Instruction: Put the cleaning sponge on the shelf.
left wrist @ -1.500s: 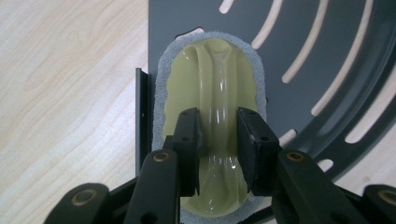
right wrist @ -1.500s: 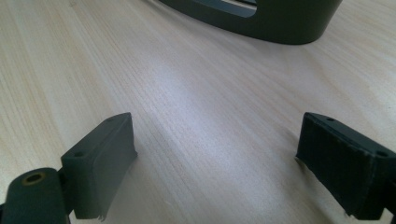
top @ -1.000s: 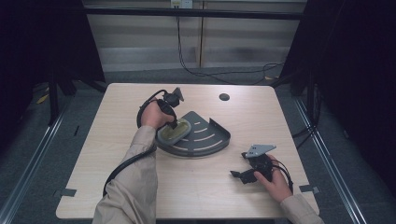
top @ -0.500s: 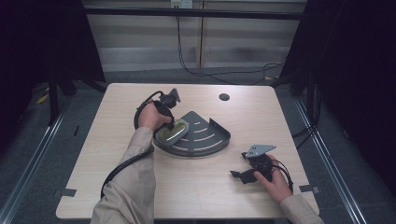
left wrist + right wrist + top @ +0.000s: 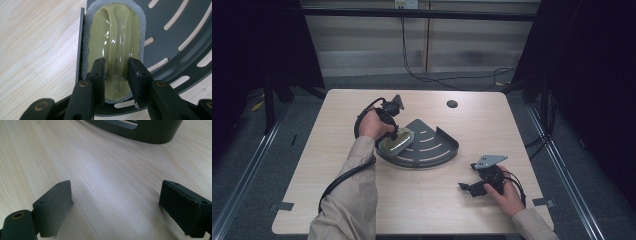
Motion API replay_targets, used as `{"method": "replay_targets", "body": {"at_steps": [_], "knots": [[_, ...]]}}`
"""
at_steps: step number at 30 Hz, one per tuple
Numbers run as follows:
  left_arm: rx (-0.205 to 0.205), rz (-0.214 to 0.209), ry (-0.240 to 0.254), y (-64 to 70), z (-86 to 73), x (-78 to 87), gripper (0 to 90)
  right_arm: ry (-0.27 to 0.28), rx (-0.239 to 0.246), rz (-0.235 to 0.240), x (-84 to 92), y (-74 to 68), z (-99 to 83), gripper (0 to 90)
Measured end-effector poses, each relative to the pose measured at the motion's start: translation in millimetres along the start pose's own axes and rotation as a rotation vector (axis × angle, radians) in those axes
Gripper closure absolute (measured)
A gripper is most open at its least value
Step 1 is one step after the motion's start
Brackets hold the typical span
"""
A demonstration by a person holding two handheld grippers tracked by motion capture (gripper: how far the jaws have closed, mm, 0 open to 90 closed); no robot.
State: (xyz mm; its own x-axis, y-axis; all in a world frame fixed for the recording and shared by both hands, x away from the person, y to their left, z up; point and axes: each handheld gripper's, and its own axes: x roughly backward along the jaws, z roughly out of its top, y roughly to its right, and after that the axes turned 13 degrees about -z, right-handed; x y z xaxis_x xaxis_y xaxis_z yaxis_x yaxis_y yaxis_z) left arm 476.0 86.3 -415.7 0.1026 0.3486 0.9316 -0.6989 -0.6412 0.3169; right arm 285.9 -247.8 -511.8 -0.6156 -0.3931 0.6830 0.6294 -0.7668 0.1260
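L gripper (image 5: 116, 75) clamped the sponge (image 5: 113, 37), which lay in the tray (image 5: 175, 37) at its left wall. R gripper (image 5: 115, 207) idle w/ jaws apart, near right. Sponge seemed placed; release left.

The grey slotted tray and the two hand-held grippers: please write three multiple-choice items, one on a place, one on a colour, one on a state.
1. Where does the sponge lie?
A. in the tray
B. on bare table
C. on the floor

2. What colour is the sponge's glossy top?
A. red
B. pale yellow-green
C. blue

3. How are the right hand-held gripper's jaws?
A. shut on the sponge
B. wide open
C. shut on the tray

Answers: 1 A, it lies against the tray's straight wall; 2 B, as the left gripper view shows; 3 B, bare table lies between them.
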Motion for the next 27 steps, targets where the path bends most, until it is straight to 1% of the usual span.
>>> {"method": "replay_targets", "body": {"at_steps": [3, 5, 8, 10, 11, 12, 13, 14, 16, 18, 19, 20, 22, 24, 27], "knots": [[0.001, 0.001, 0.004, 0.0, -0.2, -0.3, 63.1, 0.001, -0.001, 0.001, -0.1, 0.0, 0.0, 10.6], [0.000, -0.007, 0.000, 0.3, -0.2, -0.9, 62.7, 0.001, -0.001, 0.002, -0.1, 0.0, -0.1, 10.6], [-0.008, -0.007, 0.003, 0.3, -0.1, -0.5, 59.2, 0.001, -0.001, 0.001, -0.1, 0.0, 0.0, 10.6], [-0.005, -0.005, 0.007, 0.8, -0.2, -0.9, 56.9, 0.001, -0.001, 0.001, -0.1, 0.0, 0.0, 10.6], [-0.007, -0.007, 0.007, 0.4, -0.1, -0.8, 53.2, 0.001, -0.001, 0.001, -0.1, 0.0, 0.0, 10.6], [-0.005, -0.004, 0.013, 0.0, -0.2, -0.7, 53.2, 0.001, -0.001, 0.001, -0.1, 0.0, 0.0, 10.6], [0.002, -0.002, 0.018, 0.0, -0.3, -0.5, 49.2, 0.001, -0.001, 0.001, -0.1, 0.0, 0.0, 10.6], [0.006, 0.002, 0.020, -0.1, -0.5, -0.4, 49.2, 0.001, -0.001, 0.001, -0.1, 0.0, 0.0, 10.6], [0.005, 0.007, 0.030, -0.6, -0.6, 0.4, 45.3, 0.001, -0.001, 0.001, -0.1, 0.0, 0.0, 10.6], [0.000, 0.015, 0.037, -0.9, -1.0, 1.3, 40.2, 0.001, -0.001, 0.001, -0.1, 0.0, 0.0, 10.6], [-0.003, 0.021, 0.039, -0.7, -1.2, 1.8, 36.1, 0.002, -0.001, 0.001, -0.1, 0.0, 0.0, 10.6], [-0.003, 0.022, 0.043, -0.6, -1.3, 2.6, 36.1, 0.002, -0.001, 0.001, -0.1, 0.0, 0.0, 10.6], [-0.001, 0.013, 0.048, 0.4, -2.0, 3.2, 32.7, 0.001, -0.001, 0.001, -0.1, 0.0, 0.0, 10.6], [-0.011, 0.016, 0.051, 1.1, -2.9, 4.2, 30.5, 0.001, -0.001, 0.002, -0.1, 0.0, 0.0, 10.6], [-0.016, 0.003, 0.053, 1.5, -4.4, 5.3, 28.6, 0.001, -0.001, 0.001, -0.1, 0.0, -0.1, 10.6]]}}
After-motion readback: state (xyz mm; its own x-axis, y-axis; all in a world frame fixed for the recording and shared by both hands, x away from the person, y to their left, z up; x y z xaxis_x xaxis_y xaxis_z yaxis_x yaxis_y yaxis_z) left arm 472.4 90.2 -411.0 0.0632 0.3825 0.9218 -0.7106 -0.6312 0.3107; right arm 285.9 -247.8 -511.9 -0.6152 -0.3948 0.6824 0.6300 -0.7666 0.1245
